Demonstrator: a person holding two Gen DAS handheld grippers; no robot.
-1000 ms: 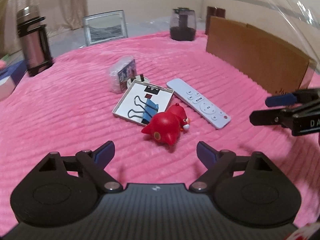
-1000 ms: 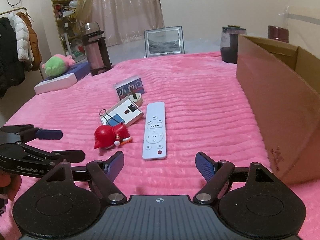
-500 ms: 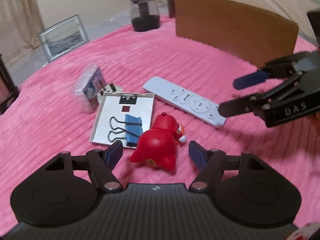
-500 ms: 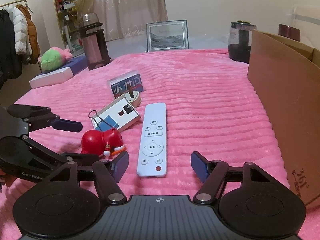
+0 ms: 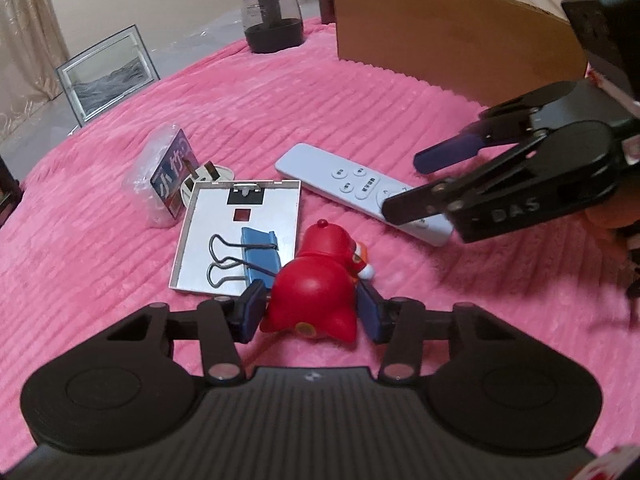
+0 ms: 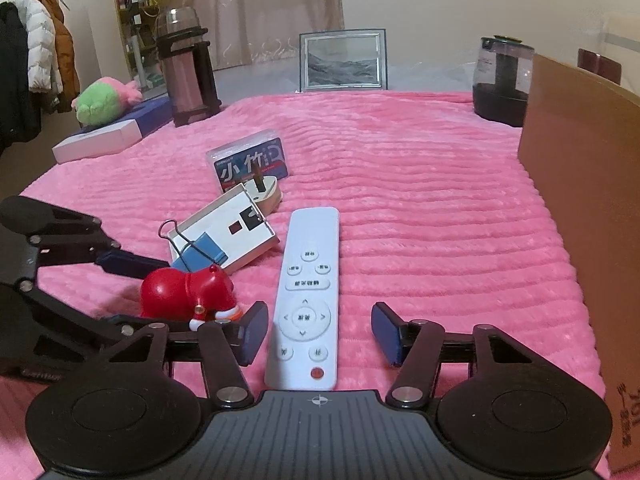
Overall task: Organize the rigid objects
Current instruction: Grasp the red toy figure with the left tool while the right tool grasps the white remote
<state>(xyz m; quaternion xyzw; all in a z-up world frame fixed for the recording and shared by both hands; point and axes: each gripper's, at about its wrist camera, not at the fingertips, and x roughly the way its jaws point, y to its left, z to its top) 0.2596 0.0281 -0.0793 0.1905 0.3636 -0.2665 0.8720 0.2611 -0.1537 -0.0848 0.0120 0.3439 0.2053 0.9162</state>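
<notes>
The left gripper (image 5: pixel 310 312) had come down from above the pink blanket (image 5: pixel 360 92) and was closing its jaws, now touching both sides of the red toy (image 5: pixel 320 284) beside the blue clip (image 5: pixel 260 254). The right gripper (image 6: pixel 320 338) was closing too, not yet squeezing the white remote (image 6: pixel 306 300) just right of the toy. Both things looked almost ready to lift into the cardboard box (image 6: pixel 580 200).

Pink ribbed blanket (image 6: pixel 420 208) covers the surface. Framed seascape picture (image 6: pixel 343 61) stands upright at 12 o'clock past the blanket's far edge. Dark steel thermos (image 6: pixel 186 72) at 10 o'clock, upright. Green-and-pink plush (image 6: pixel 102 101) lies on a flat white-and-blue box (image 6: pixel 100 142) at 9–10 o'clock. Dark glass kettle (image 6: pixel 502 80) at 1–2 o'clock. Coats (image 6: pixel 28 64) hang on a rack far left; bookshelf (image 6: pixel 134 8) and beige curtain (image 6: pixel 268 4) behind.
</notes>
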